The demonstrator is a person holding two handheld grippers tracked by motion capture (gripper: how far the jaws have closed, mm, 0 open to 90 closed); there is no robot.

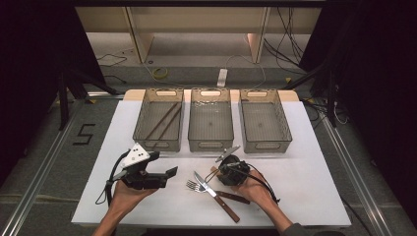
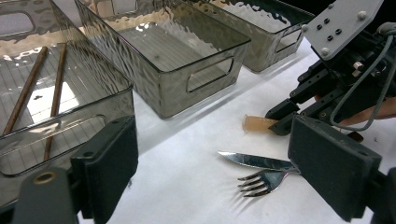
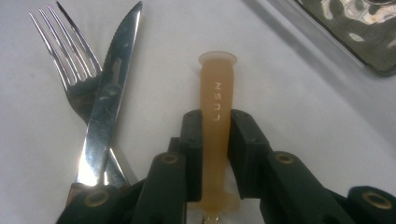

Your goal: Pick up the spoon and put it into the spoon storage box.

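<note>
My right gripper [image 3: 215,135] is shut on a translucent amber handle [image 3: 217,84] marked with letters, which lies flat on the white table; the utensil's other end is hidden under the gripper. In the high view this gripper [image 1: 223,169] sits at the centre front, with the handle [image 1: 214,170] poking out to its left. A steel knife [image 3: 109,93] lies crossed over a fork [image 3: 65,46] just left of the handle. My left gripper [image 1: 163,164] hovers at the front left, open with nothing between its pads [image 2: 327,172]; from there I see the right gripper [image 2: 285,119] pinching the handle [image 2: 257,124].
Three smoky clear bins stand in a row behind: the left bin [image 1: 157,145] holds two brown chopsticks [image 1: 164,120], while the middle bin [image 1: 210,146] and right bin [image 1: 265,146] look bare. The wooden-handled knife [image 1: 215,193] and fork [image 1: 194,186] lie between my hands.
</note>
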